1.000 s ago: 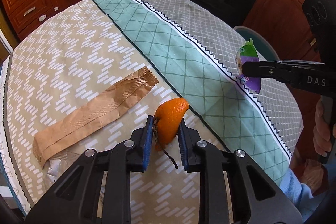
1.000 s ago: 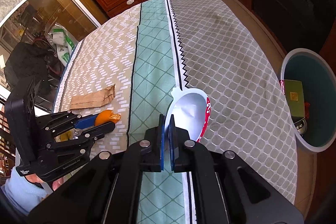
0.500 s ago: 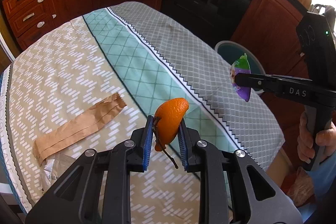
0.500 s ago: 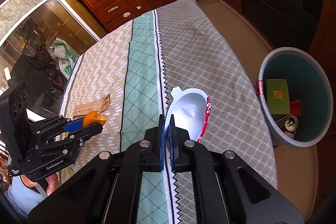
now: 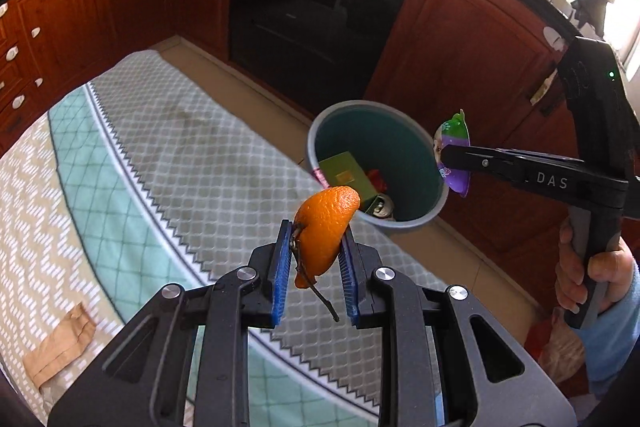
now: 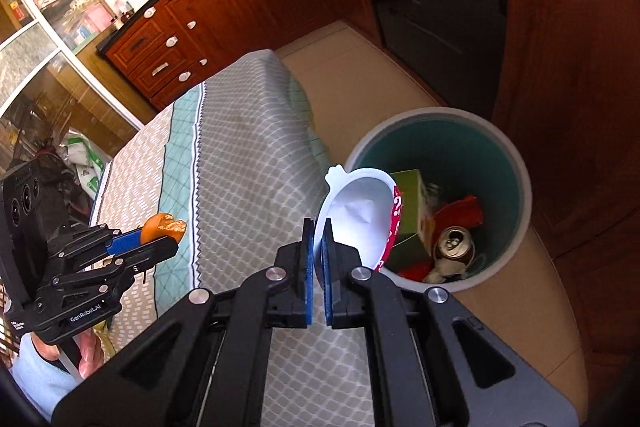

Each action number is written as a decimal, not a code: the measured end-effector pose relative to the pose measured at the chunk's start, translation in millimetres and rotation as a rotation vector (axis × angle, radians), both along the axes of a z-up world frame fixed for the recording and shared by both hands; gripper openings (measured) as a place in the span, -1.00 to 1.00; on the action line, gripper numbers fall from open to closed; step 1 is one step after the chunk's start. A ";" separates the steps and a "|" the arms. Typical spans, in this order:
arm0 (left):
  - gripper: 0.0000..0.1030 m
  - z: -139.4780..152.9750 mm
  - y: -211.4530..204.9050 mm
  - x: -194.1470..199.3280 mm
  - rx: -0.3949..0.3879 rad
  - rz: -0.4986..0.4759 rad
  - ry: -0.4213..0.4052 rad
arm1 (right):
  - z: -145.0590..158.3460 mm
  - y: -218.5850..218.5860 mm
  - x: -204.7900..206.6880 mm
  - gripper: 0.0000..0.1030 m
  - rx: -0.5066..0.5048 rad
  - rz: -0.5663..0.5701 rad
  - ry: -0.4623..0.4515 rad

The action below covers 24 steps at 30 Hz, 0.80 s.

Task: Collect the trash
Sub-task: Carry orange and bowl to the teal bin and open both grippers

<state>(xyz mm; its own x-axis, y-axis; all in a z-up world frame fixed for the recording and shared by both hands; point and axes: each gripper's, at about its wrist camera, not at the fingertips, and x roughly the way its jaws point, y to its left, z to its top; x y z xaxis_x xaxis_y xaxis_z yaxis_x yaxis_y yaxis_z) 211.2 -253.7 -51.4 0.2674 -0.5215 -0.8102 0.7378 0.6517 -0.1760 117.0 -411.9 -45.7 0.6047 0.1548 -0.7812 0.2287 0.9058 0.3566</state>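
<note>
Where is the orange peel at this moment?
The orange peel is pinched in the left gripper, held in the air above the table edge, just short of the trash bin on the floor; the right wrist view shows it at lower left.

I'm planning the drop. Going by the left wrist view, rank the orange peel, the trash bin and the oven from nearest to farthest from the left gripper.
1. Orange peel: clamped between the left gripper pads.
2. Trash bin: on the floor past the table edge, ahead and right.
3. Oven: in the cabinets behind the bin.
</note>
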 end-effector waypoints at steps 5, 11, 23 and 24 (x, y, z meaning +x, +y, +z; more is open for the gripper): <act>-0.55 -8.6 -56.6 4.2 0.014 -0.064 0.014 | -9.2 -42.5 0.1 -0.93 0.014 -0.072 0.027; -0.54 -32.2 -109.8 8.4 0.064 -0.119 0.042 | -30.0 -70.4 11.9 -0.93 0.034 -0.110 0.087; -0.54 -60.5 -163.0 8.9 0.104 -0.189 0.066 | -48.5 -99.2 20.3 -0.56 0.085 -0.152 0.129; -0.54 -62.1 -164.8 8.6 0.103 -0.191 0.069 | -47.5 -100.9 20.8 -0.33 0.083 -0.155 0.125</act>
